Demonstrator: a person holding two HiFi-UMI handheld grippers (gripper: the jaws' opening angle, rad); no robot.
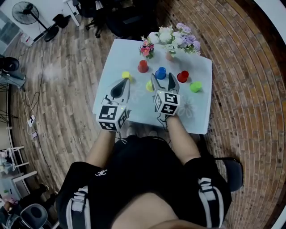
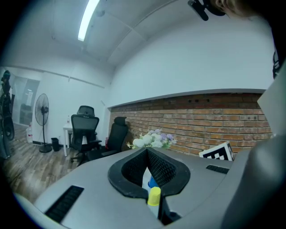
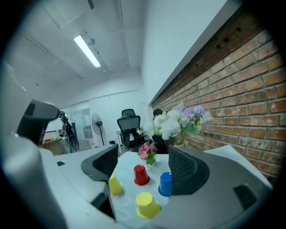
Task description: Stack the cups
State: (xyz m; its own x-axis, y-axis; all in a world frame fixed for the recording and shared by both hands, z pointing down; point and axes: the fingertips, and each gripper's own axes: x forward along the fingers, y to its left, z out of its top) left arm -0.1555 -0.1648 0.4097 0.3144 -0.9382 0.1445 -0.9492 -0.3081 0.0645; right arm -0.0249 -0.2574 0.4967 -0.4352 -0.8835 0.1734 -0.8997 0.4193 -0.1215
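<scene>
Several small cups stand upside down and apart on the white table (image 1: pixel 196 117): a yellow cup (image 1: pixel 126 75), a red cup (image 1: pixel 143 66), a blue cup (image 1: pixel 161 72), a second red cup (image 1: pixel 182 76), a green cup (image 1: pixel 195 86) and another yellow cup (image 1: pixel 149 86). My right gripper (image 1: pixel 163 83) hangs open above the table near the blue cup, holding nothing. Between its jaws (image 3: pixel 143 163) I see a yellow cup (image 3: pixel 146 205), a red cup (image 3: pixel 141 175), a blue cup (image 3: pixel 165 184) and a yellow cup (image 3: pixel 115 184). My left gripper (image 1: pixel 125 81) is shut and empty (image 2: pixel 147 153).
A vase of white and purple flowers (image 1: pixel 175 37) and a small pink posy (image 1: pixel 146 49) stand at the table's far edge. Brick floor lies to the right, wood floor to the left. Office chairs (image 1: pixel 127 20) stand beyond the table, a fan (image 1: pixel 26 12) at far left.
</scene>
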